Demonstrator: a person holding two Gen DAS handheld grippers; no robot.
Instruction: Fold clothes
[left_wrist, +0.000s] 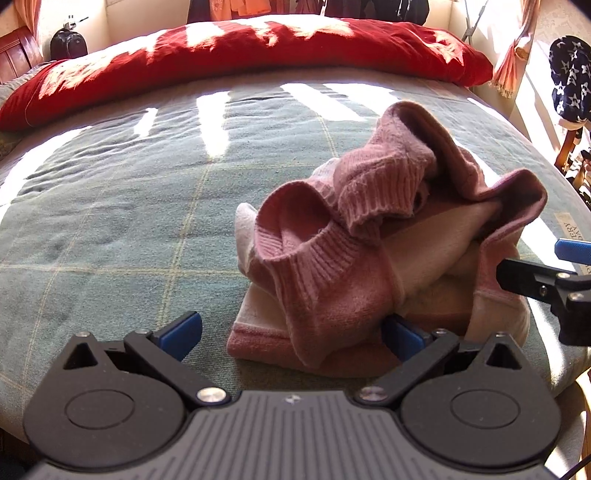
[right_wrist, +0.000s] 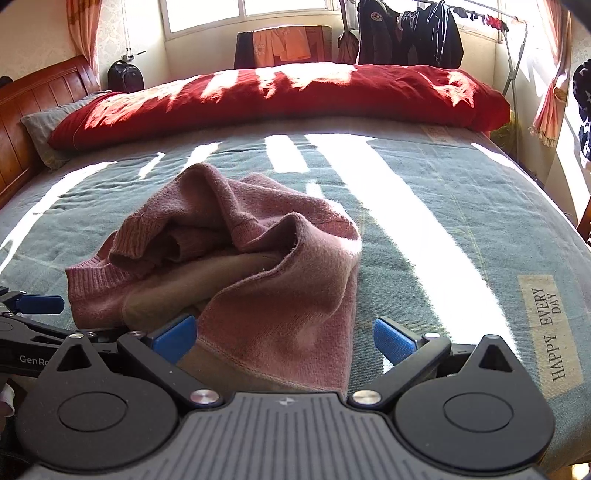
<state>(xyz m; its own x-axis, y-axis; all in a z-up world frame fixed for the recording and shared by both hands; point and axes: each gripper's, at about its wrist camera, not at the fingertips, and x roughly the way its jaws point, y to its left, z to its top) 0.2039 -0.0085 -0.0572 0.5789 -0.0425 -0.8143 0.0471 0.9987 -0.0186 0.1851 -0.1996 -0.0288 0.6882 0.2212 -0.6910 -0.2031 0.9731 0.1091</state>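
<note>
So the pink knit sweater (left_wrist: 354, 254) is sitting in a crumpled heap on the bed (left_wrist: 110, 221), toward the near edge, on a grey-green checked cover. It's bunched up rather than flat: a ribbed cuff (left_wrist: 373, 192) flops over the top, another ribbed opening curls round at the front left, and there's a paler cream lining or inner side showing through the middle. A striped hem pokes out at the bottom of the pile.

The left tool (left_wrist: 291, 336) is low at the near edge of the heap, fingers spread wide. The bottom of the sweater sits between them and its right blue pad (left_wrist: 402, 338) is tucked against the fabric, but nothing is pinched. The right tool (right_wrist: 284, 339) is also spread wide on the other side of the pile, with a flap of pink fabric draped down between its fingers, left pad (right_wrist: 173, 338) right up against the cloth. Not clamping either.

Each tool shows at the edge of the other's view, so they're close together.

Further back a long red quilt (right_wrist: 288, 96) lies across the far side of the bed, sun stripes everywhere. A "HAPPY EVERY DAY" label (right_wrist: 550, 332) is on the cover to the right, with a wooden headboard (right_wrist: 22, 110) on the left and dark jackets on a rack (right_wrist: 410, 33) by the window.
</note>
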